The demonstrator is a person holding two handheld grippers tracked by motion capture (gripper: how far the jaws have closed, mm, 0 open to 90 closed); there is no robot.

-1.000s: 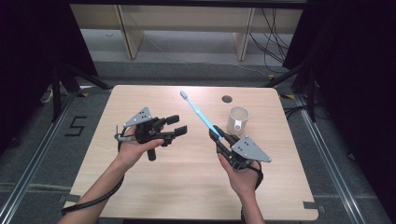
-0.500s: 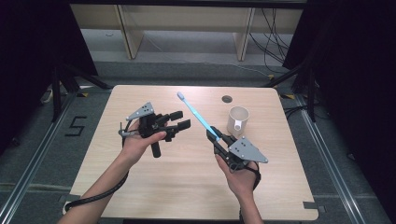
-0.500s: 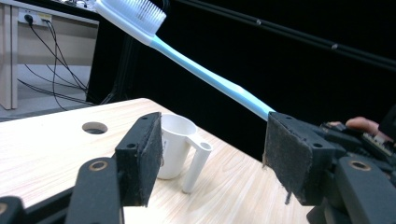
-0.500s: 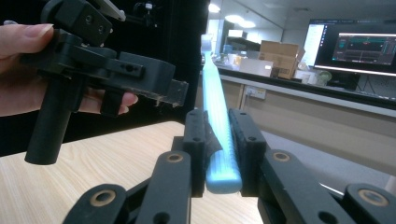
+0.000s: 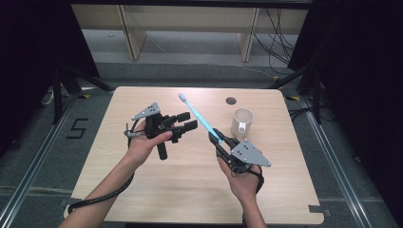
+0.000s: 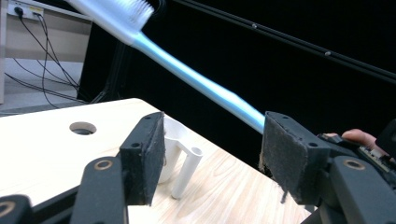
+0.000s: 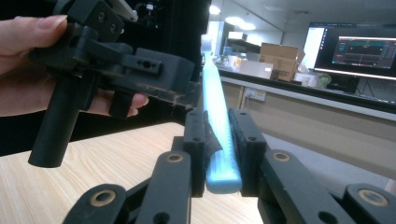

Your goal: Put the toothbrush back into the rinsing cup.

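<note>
Left gripper (image 5: 185, 122) moved nearer toothbrush (image 5: 198, 118) clamped in right gripper (image 5: 216, 136).

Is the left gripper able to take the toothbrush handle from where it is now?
Probably yes: the left gripper is open beside the toothbrush, whose handle lies bare above the right gripper, and nothing stands between.

Bare table (image 5: 190, 190) fills the lower frame; right of centre a white cup (image 5: 241, 122) (handle forward) stands beside the raised toothbrush (image 5: 198, 117).
</note>
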